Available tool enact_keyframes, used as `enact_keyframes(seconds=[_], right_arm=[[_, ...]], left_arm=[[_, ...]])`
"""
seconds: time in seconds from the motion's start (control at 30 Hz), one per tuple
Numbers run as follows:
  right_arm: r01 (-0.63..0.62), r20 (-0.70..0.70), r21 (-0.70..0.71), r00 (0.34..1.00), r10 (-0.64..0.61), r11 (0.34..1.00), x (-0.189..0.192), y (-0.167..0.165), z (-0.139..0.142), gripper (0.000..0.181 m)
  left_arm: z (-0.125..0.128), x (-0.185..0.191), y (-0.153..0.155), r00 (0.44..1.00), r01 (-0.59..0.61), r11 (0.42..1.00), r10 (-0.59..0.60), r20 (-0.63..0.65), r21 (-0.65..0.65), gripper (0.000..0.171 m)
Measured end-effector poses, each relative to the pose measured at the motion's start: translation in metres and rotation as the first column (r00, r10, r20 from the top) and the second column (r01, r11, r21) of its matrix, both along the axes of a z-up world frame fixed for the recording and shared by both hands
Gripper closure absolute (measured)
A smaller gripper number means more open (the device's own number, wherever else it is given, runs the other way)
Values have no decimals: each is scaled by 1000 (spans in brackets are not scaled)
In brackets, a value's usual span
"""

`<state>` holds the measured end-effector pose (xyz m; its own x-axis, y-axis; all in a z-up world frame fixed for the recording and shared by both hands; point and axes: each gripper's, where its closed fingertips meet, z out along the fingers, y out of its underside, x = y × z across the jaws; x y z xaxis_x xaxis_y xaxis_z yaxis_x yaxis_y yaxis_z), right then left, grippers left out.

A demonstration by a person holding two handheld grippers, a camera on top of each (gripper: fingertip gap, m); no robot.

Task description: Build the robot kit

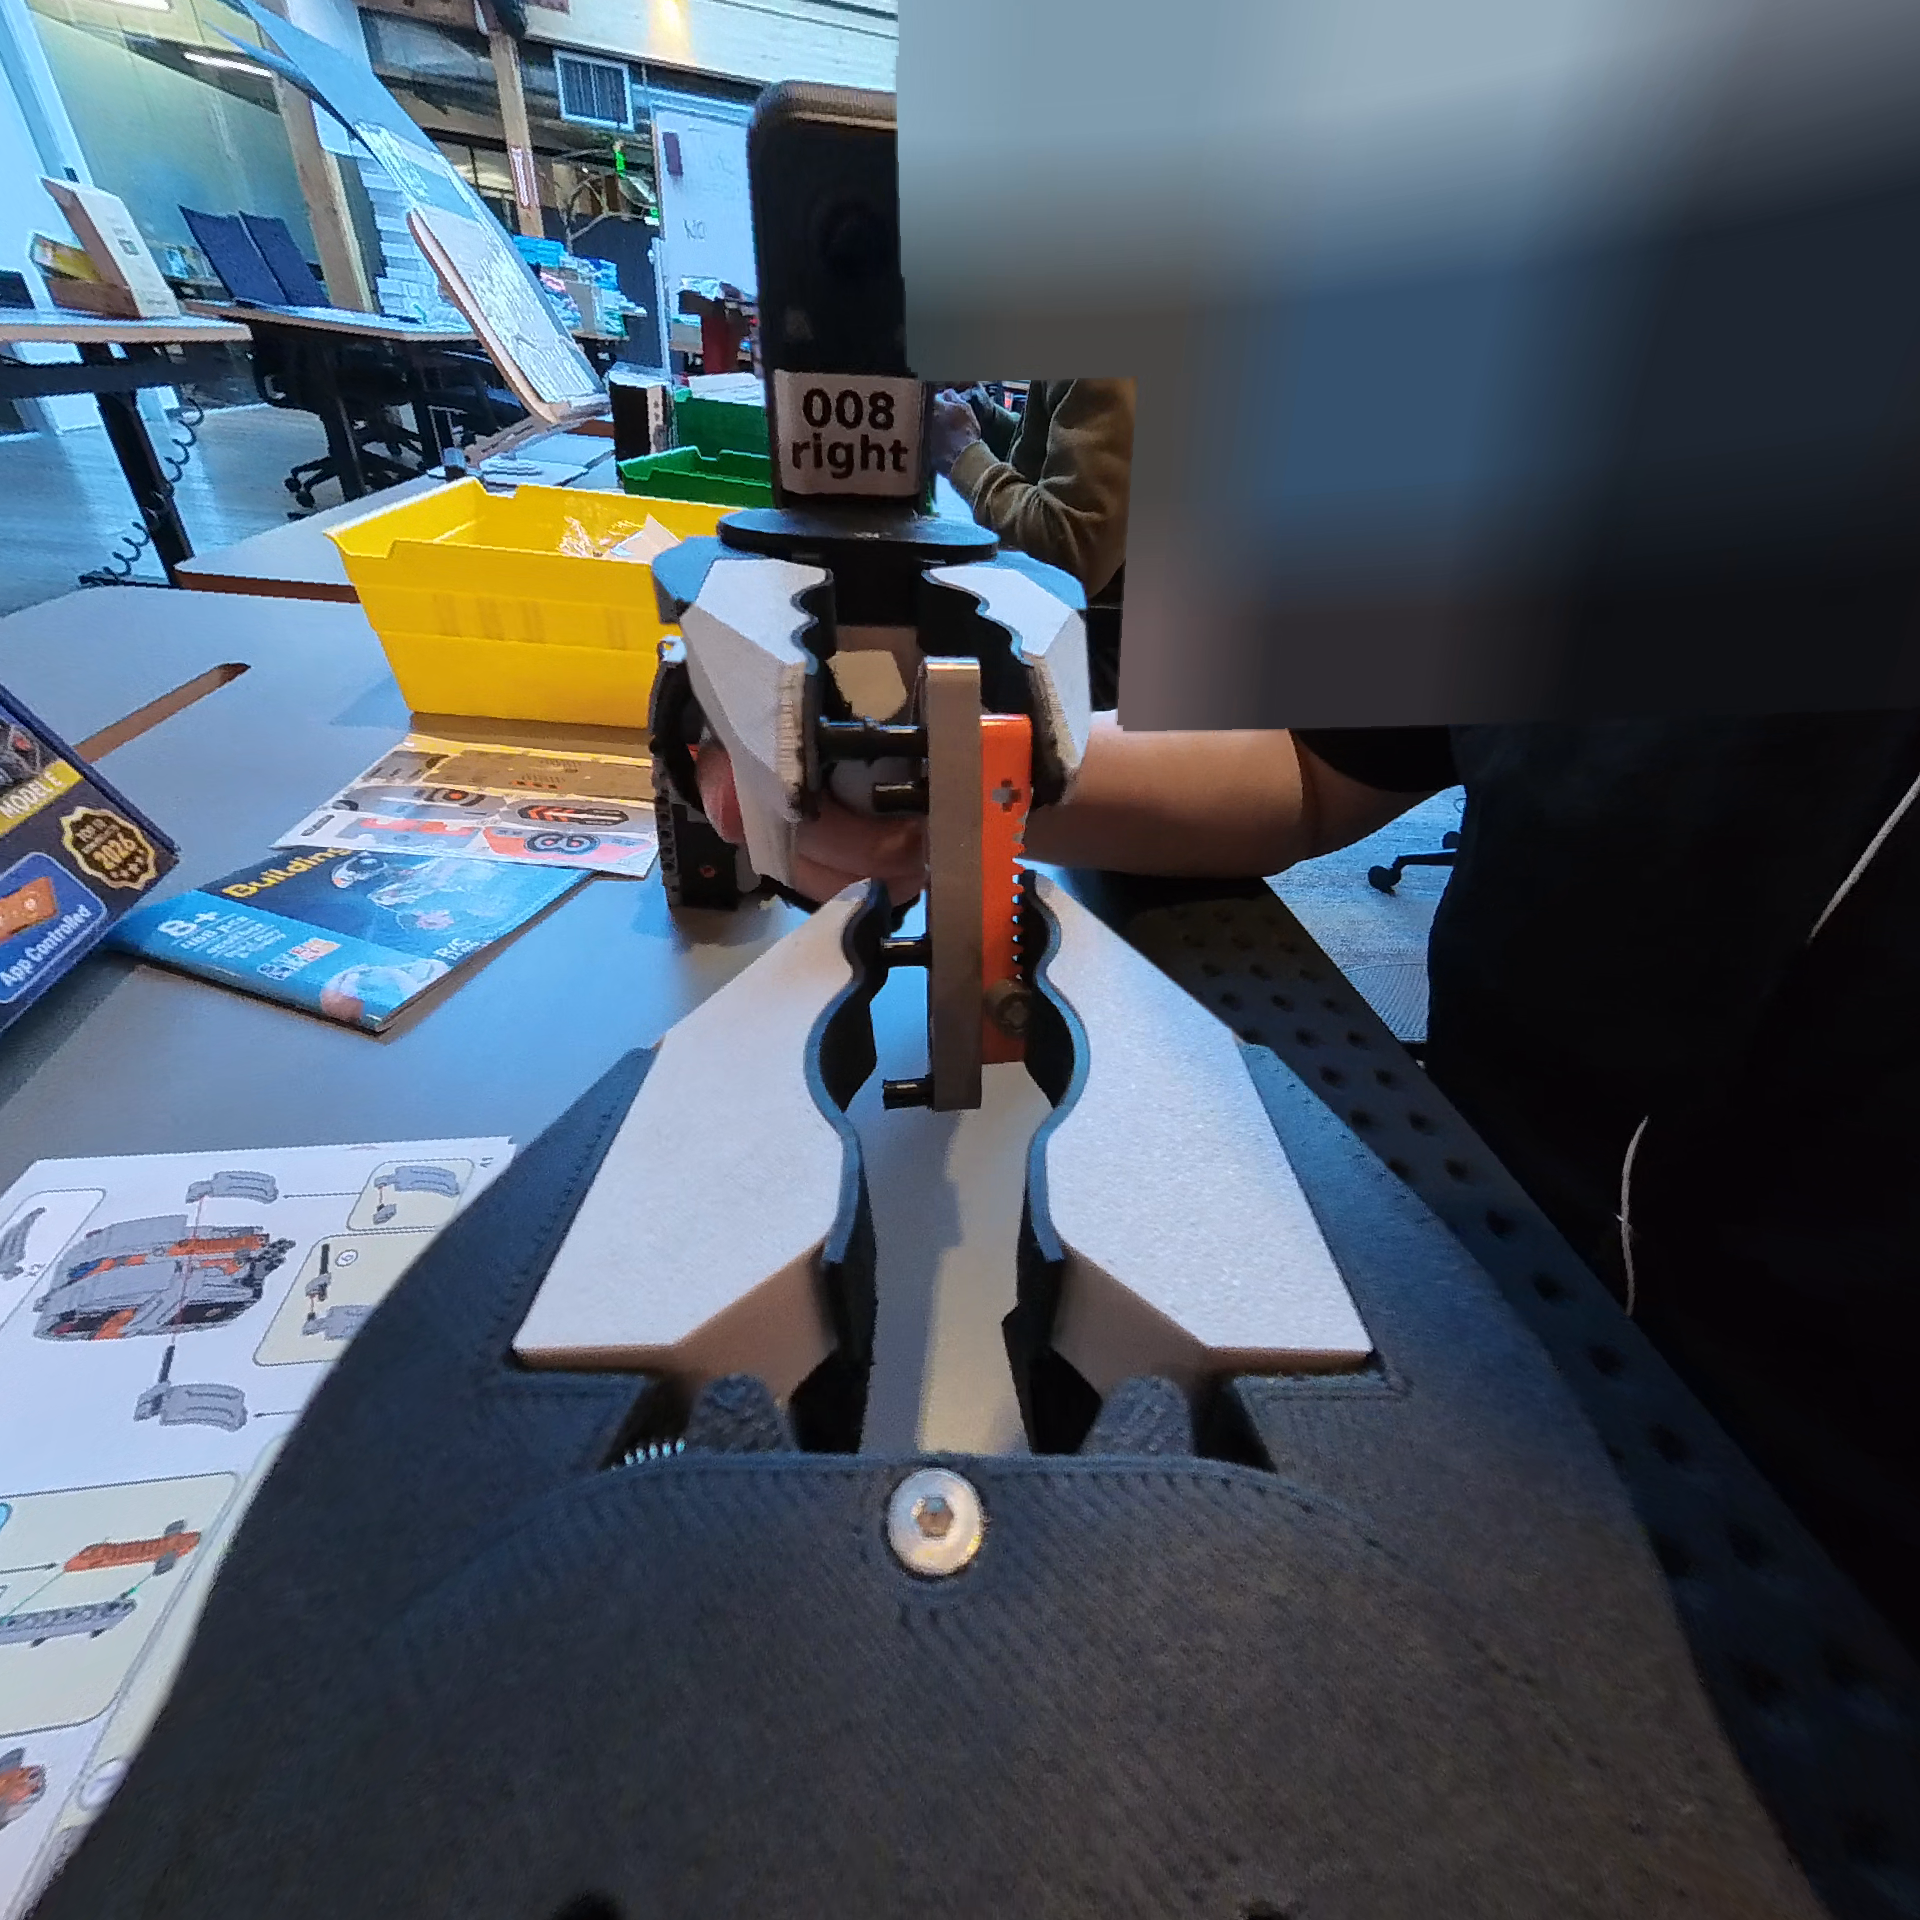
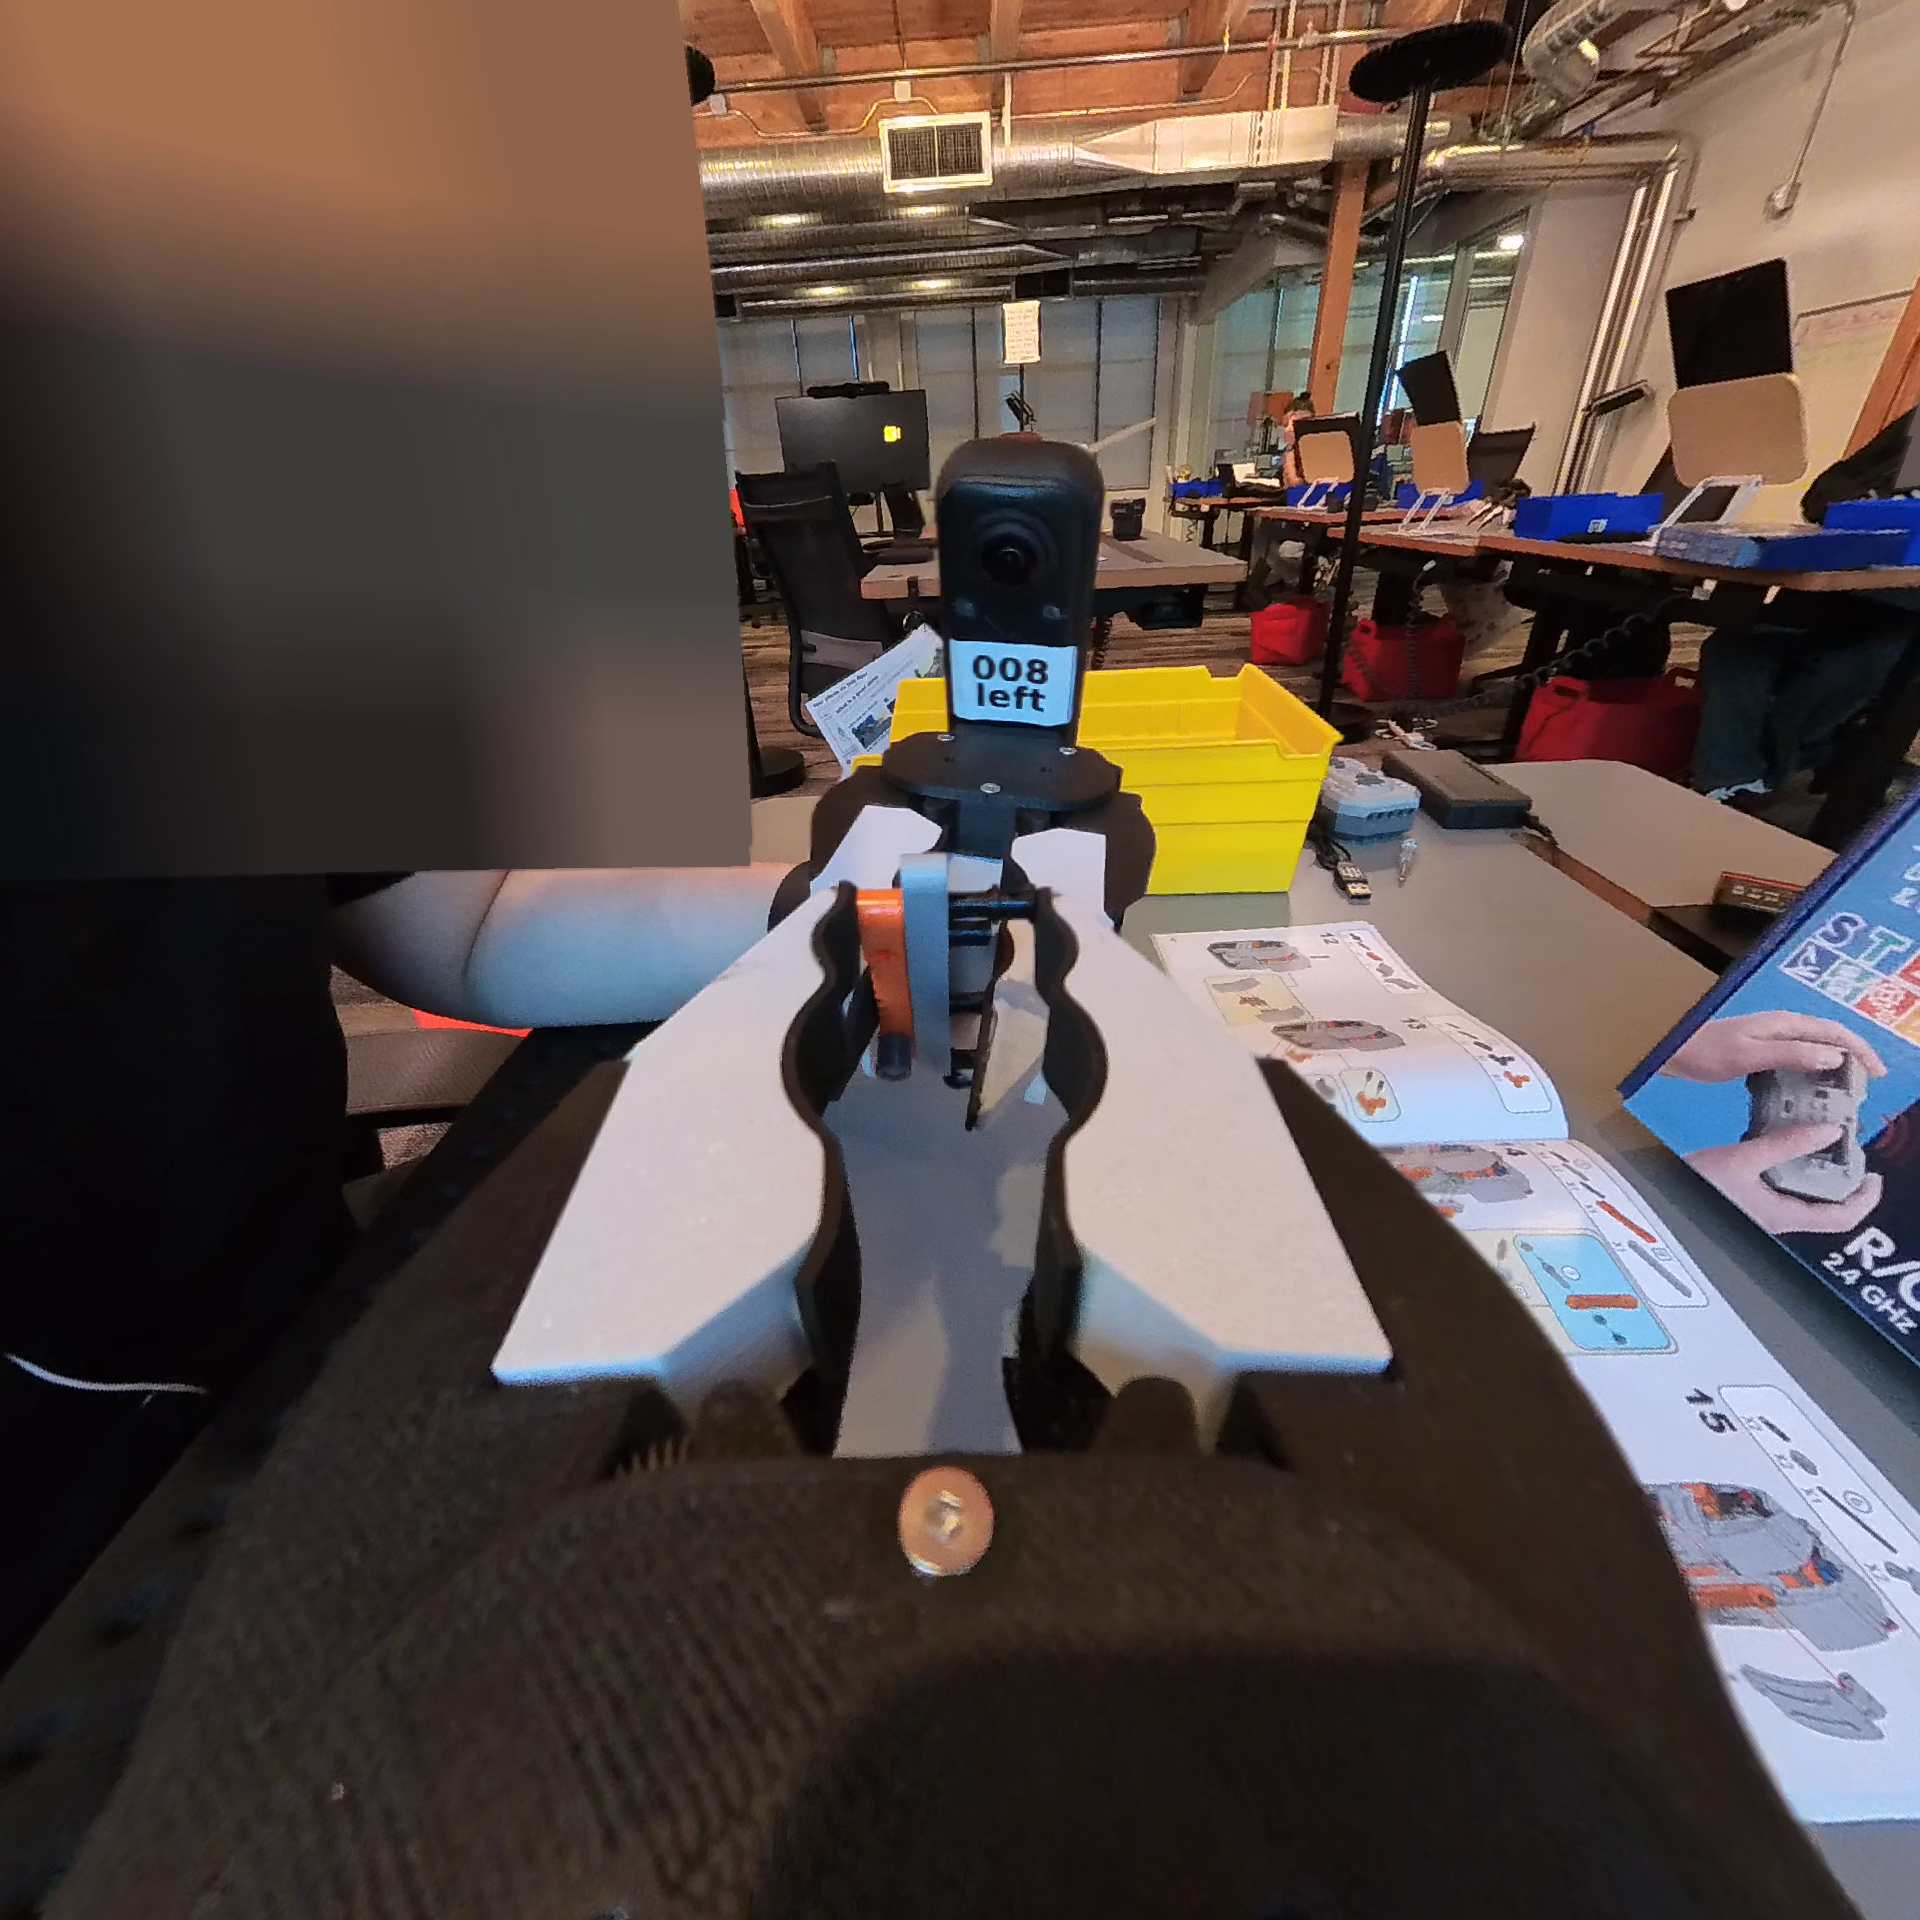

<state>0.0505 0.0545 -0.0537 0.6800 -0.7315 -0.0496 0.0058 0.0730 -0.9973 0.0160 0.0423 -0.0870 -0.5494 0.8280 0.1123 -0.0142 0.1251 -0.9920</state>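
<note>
I see my left gripper (image 1: 940, 966) and my right gripper (image 2: 930, 971) face each other, tips almost meeting, and both are clamped on one small brick assembly (image 1: 961, 894): a grey beam with an orange toothed piece and black pins. It sits between both pairs of jaws, above the table (image 1: 499, 1049).

I judge the assembly is light, stiff plastic, smooth and a little slippery. The pins may pop out under a twist, so the flat faces of the beam are the best place to hold.

Beyond the jaw tips stands a yellow bin (image 1: 499, 613) with some clear bags inside. An instruction booklet (image 2: 1455, 1164) lies beside my right jaws, with a blue box (image 2: 1808, 1122) further out.
</note>
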Motion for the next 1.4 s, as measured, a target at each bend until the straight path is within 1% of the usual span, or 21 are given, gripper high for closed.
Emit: enact_keyframes(seconds=[0.07, 0.33, 0.5, 0.63, 0.87, 0.9, 1.0, 1.03, 1.1, 1.13, 1.23, 1.3, 1.37, 1.4], right_arm=[[7, 0, -11, 1000, -7, 1000, 0, 0, -1, 148], [19, -16, -51, 1000, -20, 999, -1, 1, -3, 148], [37, 5, -90, 999, -37, 995, -2, 3, -3, 148], [25, 4, -95, 1000, -25, 995, -4, 4, -4, 148], [51, 13, -123, 999, -50, 991, -3, 4, -6, 148], [47, 11, -115, 999, -46, 992, -3, 5, -6, 148], [4, -12, 6, 1000, -4, 1000, -1, 5, -2, 148], [15, -12, -14, 1000, -15, 1000, 0, 5, -4, 148], [57, 11, -121, 998, -56, 991, 1, 5, -8, 145], [66, 20, -150, 998, -64, 987, 0, 5, -8, 146], [55, 2, -114, 998, -55, 992, -1, 4, -7, 146], [58, -10, -86, 998, -59, 995, 1, 3, -8, 147], [102, 4, -72, 995, -102, 992, 5, -3, -6, 146], [127, 12, -67, 992, -126, 990, 6, -7, -4, 146]], left_arm=[[-2, -1, 1, 1000, 11, 1000, -11, -2, 23, 149], [-3, -3, 2, 1000, 27, 999, -27, -3, 30, 149], [-3, -5, 3, 999, 37, 999, -37, 0, 29, 149], [-5, -7, 4, 999, 45, 998, -46, 7, 35, 149], [-5, -7, 6, 998, 62, 997, -62, -8, 54, 149], [-5, -6, 5, 998, 56, 997, -56, -5, 52, 149], [-4, -4, 5, 999, 46, 997, -46, -5, 61, 149], [-5, -4, 5, 999, 47, 996, -46, -6, 70, 149], [-4, -7, 5, 998, 61, 995, -60, -23, 82, 149], [-4, -9, 5, 997, 72, 993, -70, -32, 88, 149], [-2, -11, 5, 995, 88, 991, -82, -58, 101, 149], [-3, -8, 3, 997, 66, 992, -61, -54, 104, 148], [1, -1, -3, 998, 4, 997, 1, -58, 79, 148], [3, 3, -6, 998, -41, 998, 44, -53, 54, 143]])
